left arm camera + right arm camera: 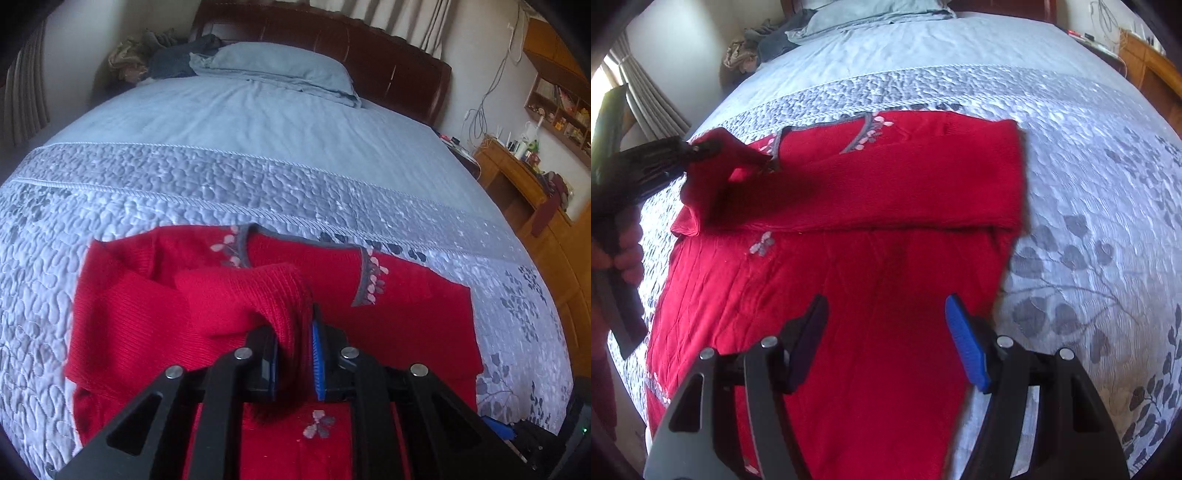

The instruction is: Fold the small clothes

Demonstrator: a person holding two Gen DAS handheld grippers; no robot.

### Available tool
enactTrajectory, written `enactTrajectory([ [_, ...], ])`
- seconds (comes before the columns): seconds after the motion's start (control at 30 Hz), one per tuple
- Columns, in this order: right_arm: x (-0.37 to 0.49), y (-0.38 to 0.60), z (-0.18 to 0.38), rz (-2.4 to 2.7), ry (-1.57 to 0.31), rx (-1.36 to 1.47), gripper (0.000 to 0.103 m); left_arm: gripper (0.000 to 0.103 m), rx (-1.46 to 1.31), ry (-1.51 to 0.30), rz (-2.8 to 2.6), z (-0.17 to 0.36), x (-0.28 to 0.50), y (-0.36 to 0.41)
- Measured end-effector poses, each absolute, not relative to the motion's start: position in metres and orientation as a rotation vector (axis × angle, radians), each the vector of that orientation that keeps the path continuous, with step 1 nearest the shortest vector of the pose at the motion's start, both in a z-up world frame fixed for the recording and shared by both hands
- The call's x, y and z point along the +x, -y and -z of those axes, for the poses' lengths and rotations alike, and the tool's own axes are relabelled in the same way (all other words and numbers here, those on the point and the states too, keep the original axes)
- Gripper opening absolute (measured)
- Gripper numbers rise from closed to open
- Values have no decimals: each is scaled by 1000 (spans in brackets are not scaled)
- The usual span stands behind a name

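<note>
A red knitted cardigan with grey trim and small pink flowers lies on the quilted bed; it also shows in the left wrist view. Its right sleeve is folded flat across the chest. My left gripper is shut on the left sleeve's cuff and holds it raised over the chest; it shows in the right wrist view at the left. My right gripper is open and empty, just above the cardigan's lower body.
The bed's grey-blue quilt stretches beyond the cardigan, with a pillow and a heap of clothes at the brown headboard. A wooden desk with clutter stands to the right of the bed.
</note>
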State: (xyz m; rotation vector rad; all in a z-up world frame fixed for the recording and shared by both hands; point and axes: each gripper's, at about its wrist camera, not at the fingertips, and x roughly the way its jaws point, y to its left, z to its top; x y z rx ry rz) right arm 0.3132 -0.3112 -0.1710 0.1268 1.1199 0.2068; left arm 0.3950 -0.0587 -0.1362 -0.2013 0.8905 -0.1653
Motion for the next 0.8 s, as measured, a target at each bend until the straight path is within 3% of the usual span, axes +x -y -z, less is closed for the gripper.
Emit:
enactTrajectory([
  [0.33,312,314,186,-209,-1157,150,66,21,-224,-1082,236,185,398,72],
  [0.4,313,311,189,-211,-1168,142,66,43,-289,-1069,289,173,383,58],
  [0.43,314,311,189,-212,-1171,138,66,64,-307,-1055,300,165,376,51],
  [0.47,314,310,190,-216,-1173,135,66,72,-322,-1031,307,155,367,38],
  [0.63,323,301,181,-239,-1174,129,66,71,-267,-960,160,132,363,-28],
  [0.8,347,263,160,-330,-1164,96,66,62,-170,-1056,-31,161,406,-69],
])
